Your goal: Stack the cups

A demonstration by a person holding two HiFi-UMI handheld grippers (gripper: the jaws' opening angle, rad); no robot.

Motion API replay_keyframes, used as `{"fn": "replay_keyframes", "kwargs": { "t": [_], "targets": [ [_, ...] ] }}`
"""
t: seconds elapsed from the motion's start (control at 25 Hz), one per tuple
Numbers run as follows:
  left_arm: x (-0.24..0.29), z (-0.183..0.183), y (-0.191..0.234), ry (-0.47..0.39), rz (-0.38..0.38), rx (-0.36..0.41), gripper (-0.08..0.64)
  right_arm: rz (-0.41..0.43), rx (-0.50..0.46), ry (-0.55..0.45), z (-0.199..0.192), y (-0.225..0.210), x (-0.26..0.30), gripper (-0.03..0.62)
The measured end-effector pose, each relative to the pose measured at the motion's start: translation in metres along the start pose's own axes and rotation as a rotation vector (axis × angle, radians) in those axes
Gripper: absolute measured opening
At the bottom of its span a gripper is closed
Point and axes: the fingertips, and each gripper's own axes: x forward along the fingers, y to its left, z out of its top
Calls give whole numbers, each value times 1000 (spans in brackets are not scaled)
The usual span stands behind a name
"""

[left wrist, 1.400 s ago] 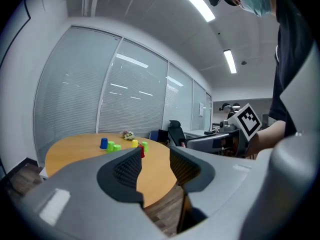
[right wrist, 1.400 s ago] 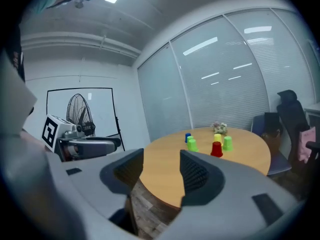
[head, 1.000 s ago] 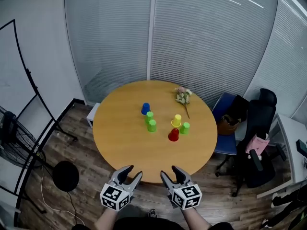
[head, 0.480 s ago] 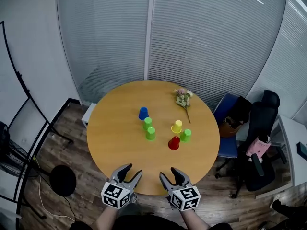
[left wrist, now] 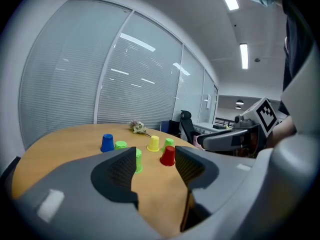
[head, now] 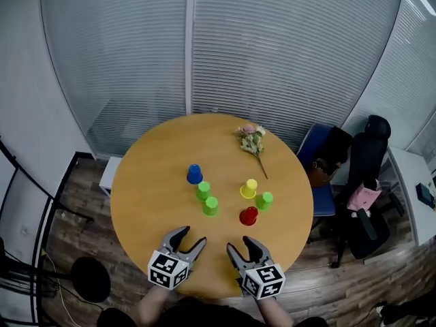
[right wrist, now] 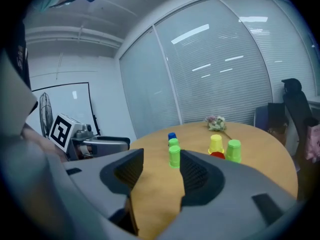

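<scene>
My left gripper (head: 191,236), jaws just been opening, holds nothing. My right gripper (head: 240,244) is open, empty. Both hover over the table's (head: 146,182) near edge. Mid-table, unstacked, upside down: blue cup (head: 195,174), three green cups (head: 210,206), yellow cup (head: 251,188), red cup (head: 248,215).

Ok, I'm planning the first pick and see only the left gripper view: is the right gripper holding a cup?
Observer: No. The right gripper view shows the right gripper with its jaws apart and nothing between them.
Operator: My left jaw covers part of a green cup. Is it gripped?
Observer: No. The head view shows the left gripper over the near part of the table, short of that green cup. Its jaws have just been opening, with nothing between them.
</scene>
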Motion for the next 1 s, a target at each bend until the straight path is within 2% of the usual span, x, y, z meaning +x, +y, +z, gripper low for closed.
{"fn": "replay_keyframes", "kwargs": {
  "t": [0.2, 0.44, 1.0],
  "targets": [
    [36, -11, 28, 49, -73, 19, 238, -69, 31, 14, -8, -10, 21, 196],
    [80, -27, 54, 96, -77, 6, 261, -92, 52, 49, -16, -19, 37, 196],
    [163, -59, 74, 151, -4, -37, 271, 66, 48, 177, -41, -34, 65, 196]
  ]
}}
